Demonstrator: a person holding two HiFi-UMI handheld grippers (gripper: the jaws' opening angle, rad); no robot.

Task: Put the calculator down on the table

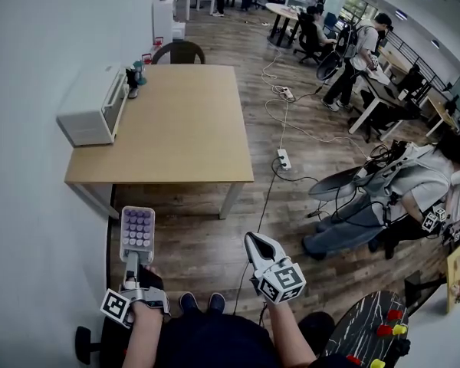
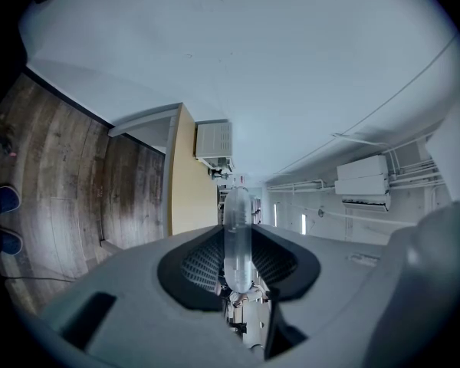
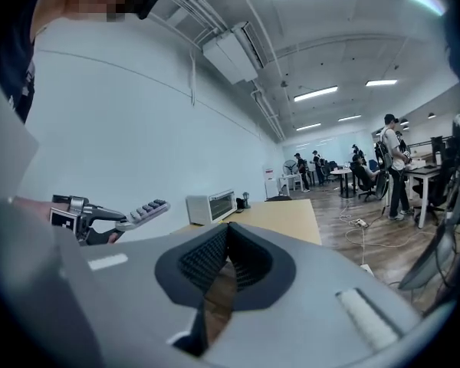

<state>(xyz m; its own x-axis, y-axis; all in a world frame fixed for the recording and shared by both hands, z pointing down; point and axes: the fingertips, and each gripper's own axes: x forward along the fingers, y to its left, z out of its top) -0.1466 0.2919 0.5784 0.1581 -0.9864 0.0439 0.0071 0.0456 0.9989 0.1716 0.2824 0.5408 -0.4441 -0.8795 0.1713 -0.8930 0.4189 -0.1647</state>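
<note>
Head view has the calculator (image 1: 136, 232) in the left gripper (image 1: 132, 267), whose jaws are clamped on its near end, keys facing up; its long axis runs straight ahead from the jaws toward the table (image 1: 176, 129), whose near edge lies beyond the calculator's far tip; the right gripper (image 1: 257, 244) hangs alongside, jaws together and empty; the left hand, I judge, must carry it forward over bare wood.

The appliance (image 1: 92, 106) sits on the table (image 1: 184, 129), calculator (image 1: 136, 232) before it.
</note>
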